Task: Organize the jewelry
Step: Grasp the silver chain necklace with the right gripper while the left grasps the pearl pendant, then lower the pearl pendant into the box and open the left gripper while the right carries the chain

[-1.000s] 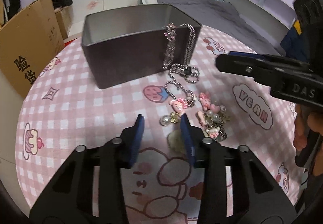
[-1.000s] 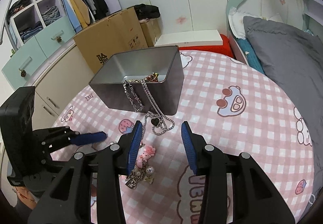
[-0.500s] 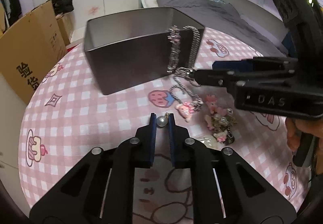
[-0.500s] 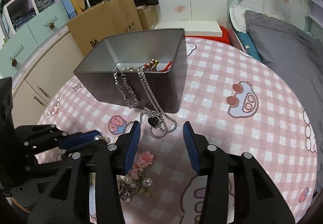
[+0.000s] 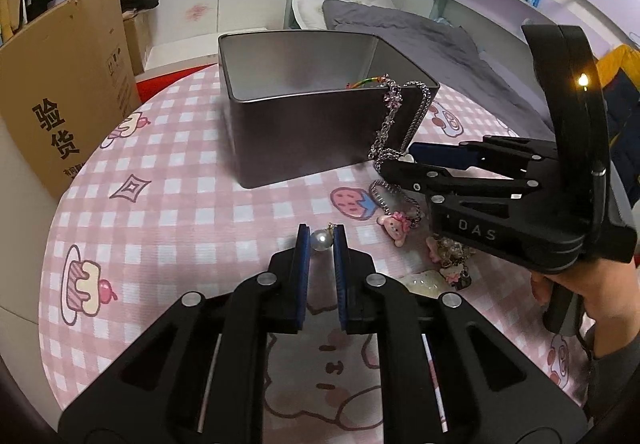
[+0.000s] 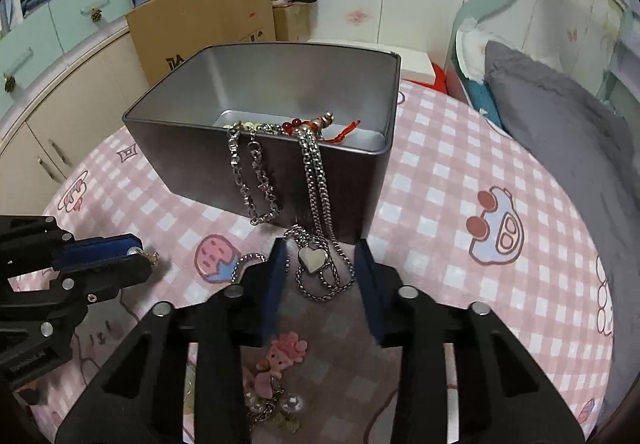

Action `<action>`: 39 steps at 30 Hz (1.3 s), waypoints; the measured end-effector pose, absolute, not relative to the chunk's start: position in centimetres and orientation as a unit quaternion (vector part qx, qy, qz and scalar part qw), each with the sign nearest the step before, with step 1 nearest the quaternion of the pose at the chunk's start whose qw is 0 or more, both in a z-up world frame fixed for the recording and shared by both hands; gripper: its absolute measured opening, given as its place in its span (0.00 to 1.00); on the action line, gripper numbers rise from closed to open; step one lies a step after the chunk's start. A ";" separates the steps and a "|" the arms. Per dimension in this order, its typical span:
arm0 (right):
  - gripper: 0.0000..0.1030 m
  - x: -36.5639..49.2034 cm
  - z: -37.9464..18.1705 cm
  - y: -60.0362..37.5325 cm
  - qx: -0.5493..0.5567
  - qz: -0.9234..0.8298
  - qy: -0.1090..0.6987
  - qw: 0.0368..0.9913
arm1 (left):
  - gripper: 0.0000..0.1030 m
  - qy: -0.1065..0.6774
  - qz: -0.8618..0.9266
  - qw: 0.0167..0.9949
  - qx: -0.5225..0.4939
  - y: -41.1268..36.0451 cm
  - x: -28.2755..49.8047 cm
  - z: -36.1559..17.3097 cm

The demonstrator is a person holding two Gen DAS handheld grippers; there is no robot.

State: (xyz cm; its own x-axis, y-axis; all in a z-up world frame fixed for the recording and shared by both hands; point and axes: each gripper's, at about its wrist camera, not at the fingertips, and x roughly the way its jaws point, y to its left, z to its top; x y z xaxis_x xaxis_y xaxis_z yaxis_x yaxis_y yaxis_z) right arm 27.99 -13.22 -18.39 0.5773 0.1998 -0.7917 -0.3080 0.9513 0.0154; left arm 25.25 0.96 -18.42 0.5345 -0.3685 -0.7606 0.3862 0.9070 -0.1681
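Note:
My left gripper is shut on a pearl earring and holds it just above the pink checked tablecloth; it also shows in the right wrist view. A grey metal tin stands behind it, with beads inside. Two silver chains hang over its front wall. My right gripper is open, its fingers either side of the heart pendant of the longer chain. Pink charms lie beside it.
A cardboard box stands left of the round table. A bed with a grey duvet lies to the right. Cupboards and hanging clothes are behind. A pale shell-like piece lies near the charms.
My left gripper closed on the pearl earring and lifted it slightly. My right gripper moved forward to the tin, its fingers now around the heart pendant.

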 end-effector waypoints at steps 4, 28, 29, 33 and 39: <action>0.13 27.5 -18.1 -13.3 -0.063 0.153 0.433 0.886 | 0.11 0.426 -0.220 0.877 0.004 1.2 25.3 -17.9; 0.13 25.3 -2.4 -15.5 0.028 0.238 0.278 0.930 | 0.11 0.347 -0.275 0.896 -0.035 0.7 28.2 -7.1; 0.13 25.5 -1.7 -15.4 0.025 0.239 0.271 0.932 | 0.11 0.345 -0.274 0.897 -0.033 0.7 28.5 -6.8; 0.13 26.5 -0.2 -15.2 0.015 0.236 0.252 0.938 | 0.11 0.341 -0.275 0.898 -0.037 0.5 29.6 -5.9; 0.13 29.0 0.0 -15.0 0.012 0.233 0.255 0.938 | 0.11 0.352 -0.268 0.896 -0.034 0.0 31.8 -6.2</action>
State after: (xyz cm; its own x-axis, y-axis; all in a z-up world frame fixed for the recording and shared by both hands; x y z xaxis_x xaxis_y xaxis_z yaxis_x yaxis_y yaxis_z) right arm 29.03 -14.96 -0.05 0.7616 0.4435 -0.4725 -0.4313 0.8911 0.1411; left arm 31.79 -0.04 -6.19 0.6091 -0.5042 -0.6122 0.4561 0.8542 -0.2497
